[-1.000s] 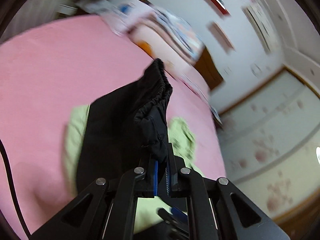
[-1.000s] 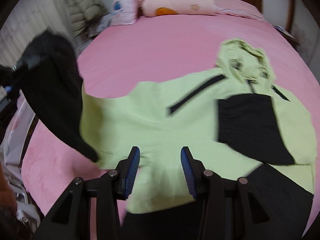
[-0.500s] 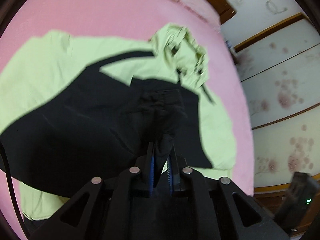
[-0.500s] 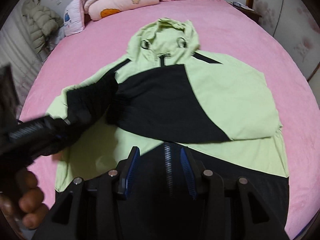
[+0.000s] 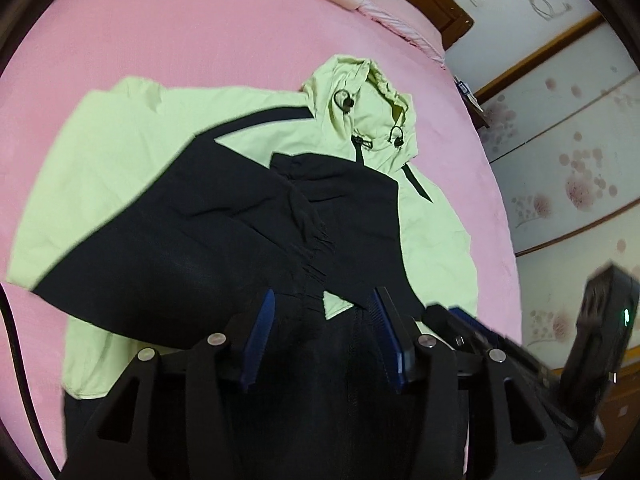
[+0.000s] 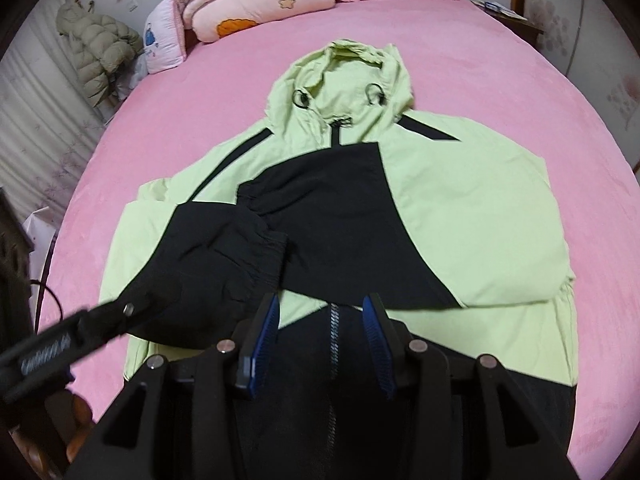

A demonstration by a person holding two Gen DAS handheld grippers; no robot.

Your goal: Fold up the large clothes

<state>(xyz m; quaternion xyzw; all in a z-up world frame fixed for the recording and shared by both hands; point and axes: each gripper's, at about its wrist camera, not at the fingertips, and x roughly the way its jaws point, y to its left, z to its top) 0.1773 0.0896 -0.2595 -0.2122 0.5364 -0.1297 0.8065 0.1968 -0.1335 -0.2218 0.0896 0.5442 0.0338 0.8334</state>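
Left wrist view: the left gripper stood wide and held nothing; the jacket lay flat on the pink bed just ahead, black sleeves crossed. Right wrist view: the right gripper stood wide, over the jacket's hem

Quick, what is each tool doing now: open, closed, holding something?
Left tool: open, holding nothing, over the jacket.
Right tool: open, holding nothing.

Your left gripper and right gripper both hold their blue-padded fingers spread apart, nothing clamped between; your left one reaches in from the right one's left.
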